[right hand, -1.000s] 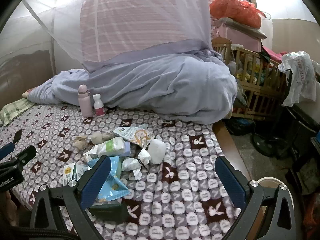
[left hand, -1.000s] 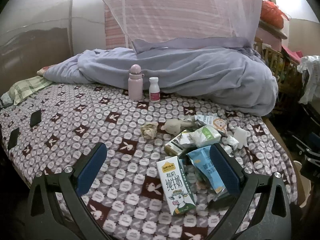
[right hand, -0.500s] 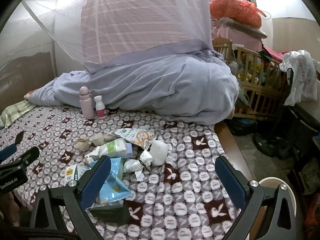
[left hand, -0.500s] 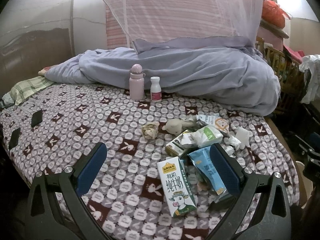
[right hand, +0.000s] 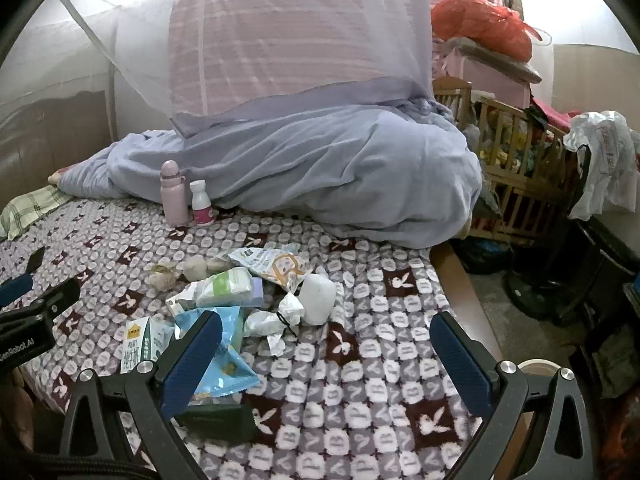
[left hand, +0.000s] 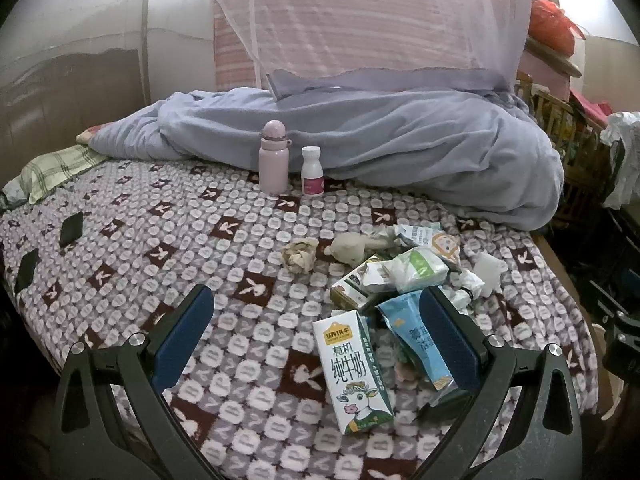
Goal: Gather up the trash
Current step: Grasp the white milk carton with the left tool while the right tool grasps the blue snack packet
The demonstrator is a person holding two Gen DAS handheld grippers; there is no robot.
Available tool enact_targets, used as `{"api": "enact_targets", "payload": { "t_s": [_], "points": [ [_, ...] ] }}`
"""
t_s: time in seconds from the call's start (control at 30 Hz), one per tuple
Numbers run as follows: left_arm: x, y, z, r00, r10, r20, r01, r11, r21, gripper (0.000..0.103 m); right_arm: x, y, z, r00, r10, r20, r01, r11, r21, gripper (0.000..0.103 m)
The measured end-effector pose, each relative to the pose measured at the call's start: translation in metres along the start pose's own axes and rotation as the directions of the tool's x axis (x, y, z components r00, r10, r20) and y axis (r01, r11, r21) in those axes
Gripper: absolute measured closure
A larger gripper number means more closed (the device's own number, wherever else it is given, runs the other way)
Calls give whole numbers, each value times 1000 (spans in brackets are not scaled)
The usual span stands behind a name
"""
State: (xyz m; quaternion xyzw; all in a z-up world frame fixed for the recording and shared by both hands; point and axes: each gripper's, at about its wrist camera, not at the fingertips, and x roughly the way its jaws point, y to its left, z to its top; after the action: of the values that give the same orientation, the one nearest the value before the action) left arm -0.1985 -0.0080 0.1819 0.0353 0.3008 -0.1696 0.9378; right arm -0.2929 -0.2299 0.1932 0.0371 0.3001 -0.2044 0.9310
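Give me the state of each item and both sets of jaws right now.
Left gripper: jaws open, empty.
Right gripper: jaws open, empty.
Milk carton: lying flat.
Pink bottle: upright, capped.
White bottle: upright, capped.
Blue wrapper: lying flat, crumpled.
Paper ball: crumpled.

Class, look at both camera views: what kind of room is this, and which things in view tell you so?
Most likely a bedroom in a home. A bed with a patterned cover holds a bunched blue quilt, a mosquito net hangs over it, and a wooden cot stands beside it.
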Motion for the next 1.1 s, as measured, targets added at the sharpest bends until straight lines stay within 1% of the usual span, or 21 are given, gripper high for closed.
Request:
{"api": "enact_targets", "payload": {
  "t_s": [0.3, 0.53, 0.67, 0.83, 0.93, 1.03, 1.1],
  "points": [
    [3, 0, 1, 1000, 10, 2, -10, 1000, 0, 1, 1, -1, 0, 1000, 5, -11, -5, 1000, -7, 0],
    [5, 0, 3, 999, 36, 8, -36, 999, 4, 1, 2, -1, -1, 1000, 8, -11, -8, 1000, -4, 0],
    [8, -1, 3, 1000, 31, -7, -30, 999, 13, 1, 2, -1, -1, 1000, 11, -16, -11, 1000, -5, 0],
    [11, 0, 0, 999, 38, -19, -37, 999, 20, 1, 10, 3, -6, 998, 19, -67, -22, 999, -39, 0],
    [14, 5, -3, 998, 45, -40, -44, 999, 26, 1, 19, 6, -9, 994, 27, -106, -34, 998, -58, 0],
    [16, 14, -6, 997, 47, -58, -46, 999, 23, 1, 29, 10, -13, 988, 22, -155, -35, 996, -80, 0],
    [18, 19, -7, 996, 46, -76, -44, 999, 18, 1, 36, 15, -17, 981, 39, -188, -57, 994, -93, 0]
  ]
}}
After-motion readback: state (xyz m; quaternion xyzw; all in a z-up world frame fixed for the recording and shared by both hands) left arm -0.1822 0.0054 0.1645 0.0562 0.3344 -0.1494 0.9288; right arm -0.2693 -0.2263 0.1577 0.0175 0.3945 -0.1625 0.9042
